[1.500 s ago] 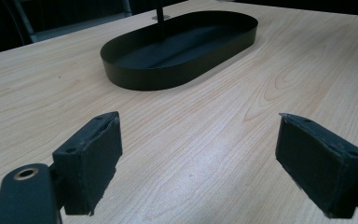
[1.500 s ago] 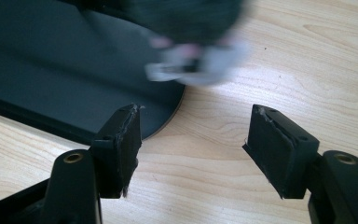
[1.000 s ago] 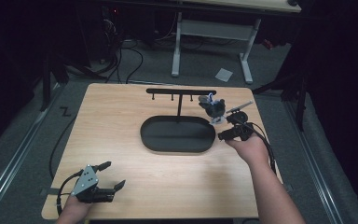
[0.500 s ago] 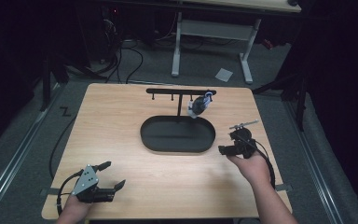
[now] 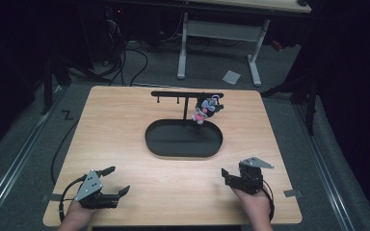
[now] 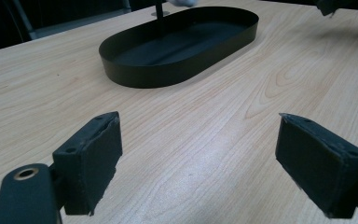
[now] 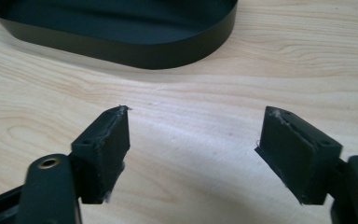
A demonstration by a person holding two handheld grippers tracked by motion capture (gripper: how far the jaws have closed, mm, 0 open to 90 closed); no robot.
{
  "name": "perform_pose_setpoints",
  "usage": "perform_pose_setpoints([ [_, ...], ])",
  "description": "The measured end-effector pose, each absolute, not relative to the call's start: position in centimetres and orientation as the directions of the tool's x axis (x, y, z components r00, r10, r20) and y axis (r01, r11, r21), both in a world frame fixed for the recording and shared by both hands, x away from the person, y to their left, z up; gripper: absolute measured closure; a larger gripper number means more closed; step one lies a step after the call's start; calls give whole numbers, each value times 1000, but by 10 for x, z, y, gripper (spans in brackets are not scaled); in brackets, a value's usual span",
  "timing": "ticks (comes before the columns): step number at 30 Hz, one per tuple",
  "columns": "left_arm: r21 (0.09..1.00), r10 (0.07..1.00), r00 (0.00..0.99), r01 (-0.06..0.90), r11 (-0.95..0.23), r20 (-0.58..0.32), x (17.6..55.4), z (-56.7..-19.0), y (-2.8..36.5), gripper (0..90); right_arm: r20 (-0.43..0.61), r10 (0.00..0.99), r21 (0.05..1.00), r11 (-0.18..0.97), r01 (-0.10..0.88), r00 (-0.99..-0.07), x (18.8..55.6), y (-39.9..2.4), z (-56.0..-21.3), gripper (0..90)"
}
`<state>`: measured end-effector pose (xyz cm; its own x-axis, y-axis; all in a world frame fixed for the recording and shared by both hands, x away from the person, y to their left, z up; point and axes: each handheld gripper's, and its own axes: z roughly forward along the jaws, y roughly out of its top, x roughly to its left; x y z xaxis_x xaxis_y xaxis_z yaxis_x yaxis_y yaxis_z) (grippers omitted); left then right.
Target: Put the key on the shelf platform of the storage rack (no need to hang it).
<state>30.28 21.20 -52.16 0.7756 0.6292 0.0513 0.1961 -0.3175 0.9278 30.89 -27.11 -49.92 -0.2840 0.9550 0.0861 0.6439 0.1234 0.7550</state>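
The plush toy [image 5: 206,109] hangs from the right end of a black T-shaped rack [image 5: 187,94], above the far rim of the oval black tray [image 5: 183,150]. In the high view the hanging looks done: the toy dangles free, small, soft, grey-and-white with pink spots, and both hands rest near the front edge of the pale wood-grain surface [image 5: 125,125]. The other pegs on the rack are bare. The left gripper [image 5: 115,181] is spread wide, holding nothing; the right gripper [image 5: 227,176] is also empty, and its jaws have just been opening.

In the left gripper view, the matte rubbery pads [image 6: 93,154] stand far apart over bare wood, the thin-walled metal tray beyond.

In the right gripper view, the worn pads [image 7: 105,144] are apart with nothing between them, the tray's curved wall just ahead.
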Motion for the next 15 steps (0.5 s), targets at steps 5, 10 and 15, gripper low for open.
perform_pose_setpoints([
  [5, 925, 630, 775, 201, -323, 52, 304, -522, 211, 151, 89, 965, 834, 63, 548, -246, 277, -269, -516, 214],
  [10, 920, 633, 773, 208, -331, 53, 305, -522, 210, 151, 65, 960, 848, 89, 523, -271, 272, -263, -511, 164],
  [15, 920, 628, 777, 205, -333, 54, 305, -522, 210, 151, 45, 957, 852, 113, 512, -285, 272, -261, -512, 163],
])
